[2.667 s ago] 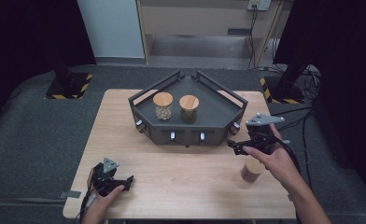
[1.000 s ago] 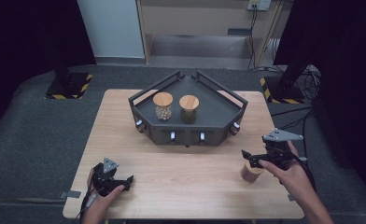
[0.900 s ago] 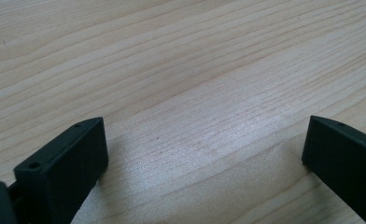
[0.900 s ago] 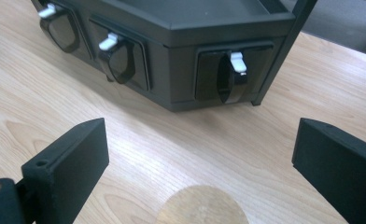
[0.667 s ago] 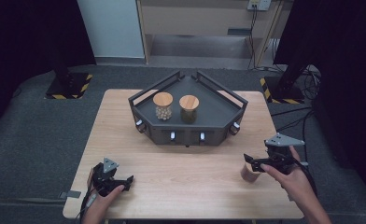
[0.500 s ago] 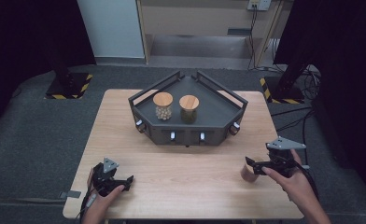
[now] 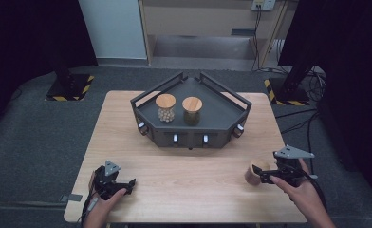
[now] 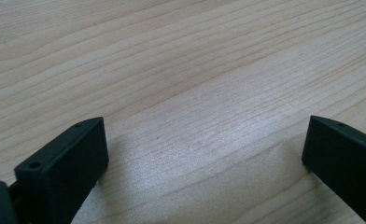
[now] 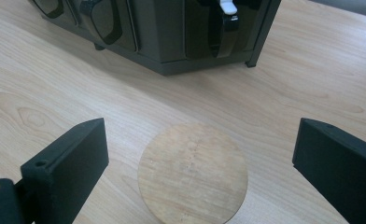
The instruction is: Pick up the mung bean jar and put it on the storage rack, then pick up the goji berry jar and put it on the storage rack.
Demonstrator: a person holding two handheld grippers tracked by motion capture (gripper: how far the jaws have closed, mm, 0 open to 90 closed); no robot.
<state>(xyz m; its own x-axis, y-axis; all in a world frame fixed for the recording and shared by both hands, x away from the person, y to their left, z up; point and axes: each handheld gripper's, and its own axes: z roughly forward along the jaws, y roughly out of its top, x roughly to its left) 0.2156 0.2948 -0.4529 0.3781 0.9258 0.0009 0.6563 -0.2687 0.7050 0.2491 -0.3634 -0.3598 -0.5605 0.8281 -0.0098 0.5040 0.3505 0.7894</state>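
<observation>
R gripper (image 7: 259,175) sits near the table's (image 7: 127,118) right front corner, jaws spread wide w/ the wood-lidded jar (image 7: 254,172) between them, pads not touching it. In the right gripper view the round lid (image 9: 193,173) lies centred between the jaws, clear gap on both sides, bare wood around it. Jar stands close to the right edge and fairly near the front edge. The dark angled rack (image 7: 208,130) is well apart behind it, w/ open tabletop between. Two more jars, beans jar (image 7: 165,108) and dark jar (image 7: 191,110), stand side by side on the rack top. L gripper (image 7: 127,183) rests near the front left corner, jaws released, nothing between them, bare wood ahead.
</observation>
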